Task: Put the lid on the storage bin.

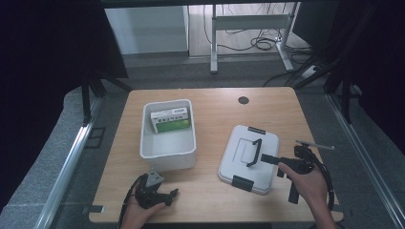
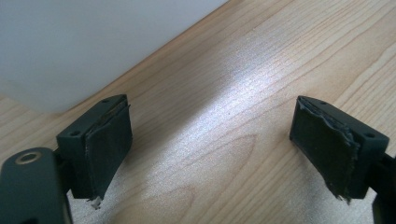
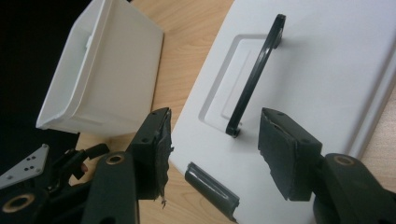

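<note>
A white bin (image 1: 167, 151) stands left of centre on the table with a green and white box (image 1: 170, 120) lying inside it. To its right lies a white lid (image 1: 241, 164) with a black handle (image 1: 254, 151) and black latches. My right gripper (image 1: 265, 158) hovers over the lid, open; the near end of the handle (image 3: 254, 74) sits just ahead of its jaws, with the gripper (image 3: 215, 121) not touching it. My left gripper (image 1: 168, 194) rests low by the table's front edge, open and empty (image 2: 210, 112), facing the bin's wall (image 2: 93, 42).
The wooden table (image 1: 215, 105) has a dark round grommet (image 1: 243, 100) near its far edge. A black latch (image 3: 212, 189) on the lid's near side lies below the right jaws. Beyond the table stand a desk frame (image 1: 248, 21) and floor cables.
</note>
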`<state>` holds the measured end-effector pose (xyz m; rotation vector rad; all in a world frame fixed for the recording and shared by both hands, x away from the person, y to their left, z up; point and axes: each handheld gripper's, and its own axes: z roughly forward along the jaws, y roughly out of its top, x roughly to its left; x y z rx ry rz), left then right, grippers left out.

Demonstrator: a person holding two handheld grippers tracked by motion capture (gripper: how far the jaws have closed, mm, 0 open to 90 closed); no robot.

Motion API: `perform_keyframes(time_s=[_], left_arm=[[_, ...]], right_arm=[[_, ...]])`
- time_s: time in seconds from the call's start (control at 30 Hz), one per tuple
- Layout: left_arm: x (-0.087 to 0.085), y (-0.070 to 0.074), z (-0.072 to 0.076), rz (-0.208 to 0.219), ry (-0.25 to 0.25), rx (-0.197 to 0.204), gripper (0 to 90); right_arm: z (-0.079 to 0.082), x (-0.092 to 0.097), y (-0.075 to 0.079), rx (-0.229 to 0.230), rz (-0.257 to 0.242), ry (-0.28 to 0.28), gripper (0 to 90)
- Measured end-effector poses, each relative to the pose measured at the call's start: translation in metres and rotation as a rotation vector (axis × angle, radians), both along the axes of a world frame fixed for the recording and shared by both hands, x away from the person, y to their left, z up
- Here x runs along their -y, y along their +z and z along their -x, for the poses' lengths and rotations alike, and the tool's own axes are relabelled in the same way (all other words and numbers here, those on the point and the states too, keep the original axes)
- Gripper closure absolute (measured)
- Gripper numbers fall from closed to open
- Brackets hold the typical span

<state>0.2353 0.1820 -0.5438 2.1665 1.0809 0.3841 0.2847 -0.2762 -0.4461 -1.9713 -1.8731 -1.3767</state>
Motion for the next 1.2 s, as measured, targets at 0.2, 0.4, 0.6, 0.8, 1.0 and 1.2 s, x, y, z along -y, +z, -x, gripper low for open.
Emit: perform_keyframes(time_s=[0.2, 0.4, 0.6, 0.8, 1.0, 1.2], left_arm=[[0.000, 0.000, 0.000, -0.003, -0.004, 0.003, 12.9], [0.000, 0.000, 0.000, -0.003, -0.004, 0.003, 12.9], [0.000, 0.000, 0.000, -0.004, -0.006, 0.004, 12.9], [0.000, 0.000, 0.000, -0.003, -0.004, 0.003, 12.9], [0.000, 0.000, 0.000, -0.003, -0.004, 0.003, 12.9], [0.000, 0.000, 0.000, -0.002, -0.004, 0.003, 12.9]], right_arm=[[-0.011, -0.009, 0.017, -0.036, 0.042, 0.023, 44.3], [-0.021, -0.017, 0.026, -0.041, 0.063, 0.034, 44.2], [-0.030, -0.022, 0.028, -0.047, 0.077, 0.029, 44.3], [-0.043, -0.026, 0.030, -0.069, 0.076, 0.009, 44.9], [-0.053, -0.030, 0.029, -0.075, 0.098, 0.017, 45.5], [-0.060, -0.030, 0.026, -0.101, 0.114, 0.005, 46.0]])
